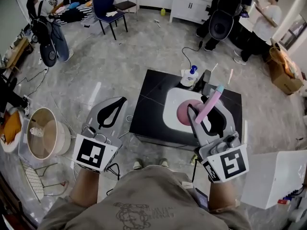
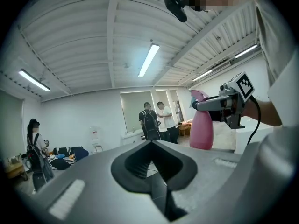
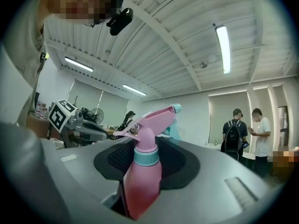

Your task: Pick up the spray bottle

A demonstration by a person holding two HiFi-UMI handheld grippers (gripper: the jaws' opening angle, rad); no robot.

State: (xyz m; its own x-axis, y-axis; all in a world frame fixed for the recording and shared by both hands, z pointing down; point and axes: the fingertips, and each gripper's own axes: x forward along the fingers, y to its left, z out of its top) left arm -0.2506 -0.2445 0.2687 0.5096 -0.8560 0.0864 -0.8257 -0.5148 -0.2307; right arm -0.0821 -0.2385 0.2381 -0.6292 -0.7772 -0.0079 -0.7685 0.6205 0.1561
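Right tongs [image 3: 148, 155] clamped on the pink bottle [image 3: 140, 190], lower middle of the frame; left tongs [image 2: 152, 167] closed on nothing.
Looks light, slick hard plastic and top-heavy, so I'd hold just under the collar. It's up over the table [image 1: 153, 109].

A low table [image 1: 151, 110] stands on the floor ahead of the person, with a tray [image 1: 173, 99] lying on its middle. A small bottle [image 1: 191, 75] stands at the table's far edge, behind the tray. Above the tray's right part is the right gripper [image 1: 207, 110], and the spray bottle [image 1: 211, 104] sits between its jaws. The left gripper [image 1: 115, 107], jaws together, is left of the table, over the floor. Farther left is a round basket [image 1: 42, 133], and a box [image 1: 273, 178] sits to the right of the person. A chair [image 1: 109, 11] and a cabinet [image 1: 189, 5] stand well behind the table.
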